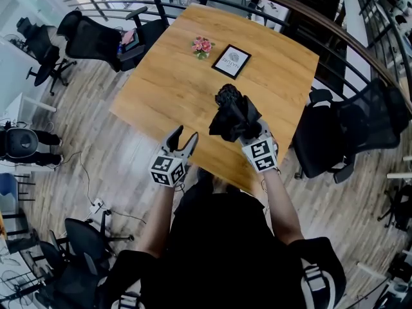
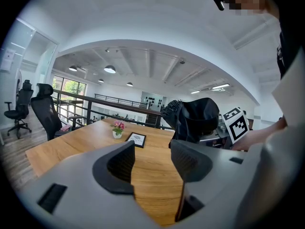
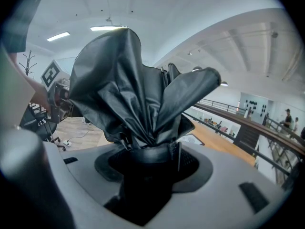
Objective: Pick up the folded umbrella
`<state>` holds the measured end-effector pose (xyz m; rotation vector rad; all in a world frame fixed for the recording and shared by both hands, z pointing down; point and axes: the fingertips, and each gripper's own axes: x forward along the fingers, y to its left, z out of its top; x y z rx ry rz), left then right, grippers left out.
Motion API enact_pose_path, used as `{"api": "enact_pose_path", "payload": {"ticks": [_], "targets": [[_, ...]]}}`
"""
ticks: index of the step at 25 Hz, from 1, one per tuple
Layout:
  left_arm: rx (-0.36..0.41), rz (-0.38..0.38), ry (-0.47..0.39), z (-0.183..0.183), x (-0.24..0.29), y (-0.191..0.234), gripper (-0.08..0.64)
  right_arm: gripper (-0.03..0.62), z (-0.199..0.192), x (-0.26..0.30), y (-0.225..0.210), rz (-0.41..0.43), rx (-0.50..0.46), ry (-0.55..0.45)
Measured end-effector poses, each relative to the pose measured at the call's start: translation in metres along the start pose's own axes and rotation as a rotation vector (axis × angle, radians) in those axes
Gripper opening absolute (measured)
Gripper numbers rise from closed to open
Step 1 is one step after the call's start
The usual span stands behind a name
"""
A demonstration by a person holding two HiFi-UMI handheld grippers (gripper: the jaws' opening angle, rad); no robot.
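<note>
Above one table [image 1: 167,82], right gripper [image 1: 252,140] jaws clamp one folded umbrella [image 1: 233,111]; left gripper [image 1: 185,136] jaws stand apart, empty.

Wears black top [image 1: 219,237], short sleeves [image 1: 293,246]. Left tool [image 1: 182,139], right tool [image 3: 150,161]: grey, black pads [image 2: 121,163], black-and-white marker cubes [image 1: 168,170].

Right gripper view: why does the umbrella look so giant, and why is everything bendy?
Right gripper view: the black umbrella sits right against the wide-angle lens, clamped in the right gripper, so it fills the frame; head view: the same kind of lens curves the railing; left gripper view: the ceiling bows, and dark corners ring the picture.
</note>
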<state>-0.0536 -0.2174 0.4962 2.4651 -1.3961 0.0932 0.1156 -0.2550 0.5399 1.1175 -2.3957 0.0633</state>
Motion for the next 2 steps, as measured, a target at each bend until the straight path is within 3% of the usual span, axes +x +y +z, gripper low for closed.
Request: {"api": "enact_pose_path", "payload": {"ticks": [2], "targets": [[-0.001,0.001,0.000,0.0002,0.0003,0.0013,0.236,0.238,-0.0002,0.0008,-0.0004,-0.001,0.000,0.001]]}}
